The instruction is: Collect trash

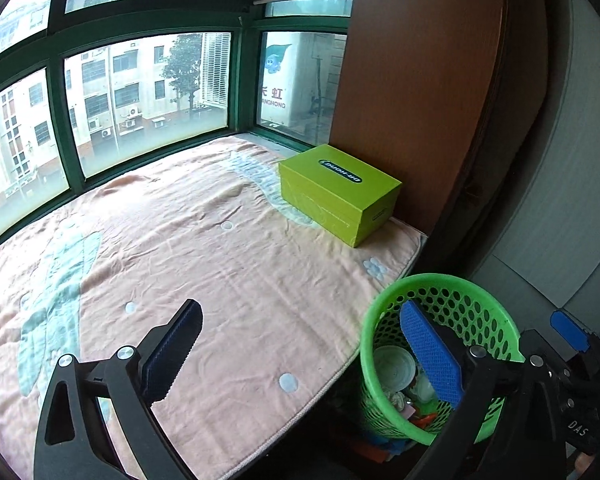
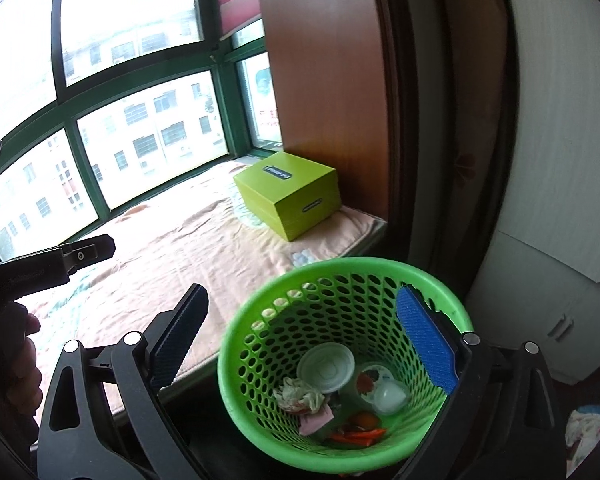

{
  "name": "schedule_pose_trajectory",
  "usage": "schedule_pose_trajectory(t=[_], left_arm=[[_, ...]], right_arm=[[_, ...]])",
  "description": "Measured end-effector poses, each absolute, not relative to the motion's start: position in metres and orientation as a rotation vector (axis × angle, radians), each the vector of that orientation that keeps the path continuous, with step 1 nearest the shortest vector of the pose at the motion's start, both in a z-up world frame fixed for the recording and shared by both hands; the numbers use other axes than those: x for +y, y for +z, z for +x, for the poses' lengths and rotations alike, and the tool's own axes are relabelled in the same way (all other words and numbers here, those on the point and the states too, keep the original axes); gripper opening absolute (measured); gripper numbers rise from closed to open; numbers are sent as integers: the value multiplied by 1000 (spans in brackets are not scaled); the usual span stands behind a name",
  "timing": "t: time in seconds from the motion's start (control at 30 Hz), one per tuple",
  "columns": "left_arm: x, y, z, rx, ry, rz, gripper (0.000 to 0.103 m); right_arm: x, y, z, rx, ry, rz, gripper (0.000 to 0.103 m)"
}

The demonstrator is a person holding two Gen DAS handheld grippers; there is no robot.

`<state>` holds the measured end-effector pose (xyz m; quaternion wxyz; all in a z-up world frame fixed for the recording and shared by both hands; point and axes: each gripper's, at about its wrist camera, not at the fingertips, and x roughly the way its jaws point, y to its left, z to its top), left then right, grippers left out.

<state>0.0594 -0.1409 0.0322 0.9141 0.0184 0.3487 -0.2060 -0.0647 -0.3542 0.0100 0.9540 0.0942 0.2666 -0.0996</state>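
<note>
A green perforated waste basket (image 2: 260, 344) stands on the floor beside the bed; it also shows in the left wrist view (image 1: 496, 312). Inside lie a white plastic lid (image 2: 326, 366), a small white cup (image 2: 388, 396), crumpled wrappers (image 2: 298, 396) and orange scraps (image 2: 360, 434). My right gripper (image 2: 304, 344) is open and empty, hovering over the basket's mouth. My left gripper (image 1: 304, 352) is open and empty above the bed's near edge, with its right finger over the basket. The left gripper shows from the side in the right wrist view (image 2: 96, 250).
A peach blanket (image 1: 204, 248) covers the bed under a green-framed bay window (image 1: 148, 92). A lime-green shoebox (image 1: 340, 192) sits at the bed's far right, against a brown wooden panel (image 1: 416, 92). A white cabinet (image 2: 548, 312) stands right of the basket.
</note>
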Motion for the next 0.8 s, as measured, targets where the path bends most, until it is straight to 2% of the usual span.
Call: schedule_pose_trajectory(t=[0.8], left_arm=[[-49, 29, 64, 677, -170, 33, 96]], right_arm=[[-295, 16, -21, 559, -32, 139, 96]])
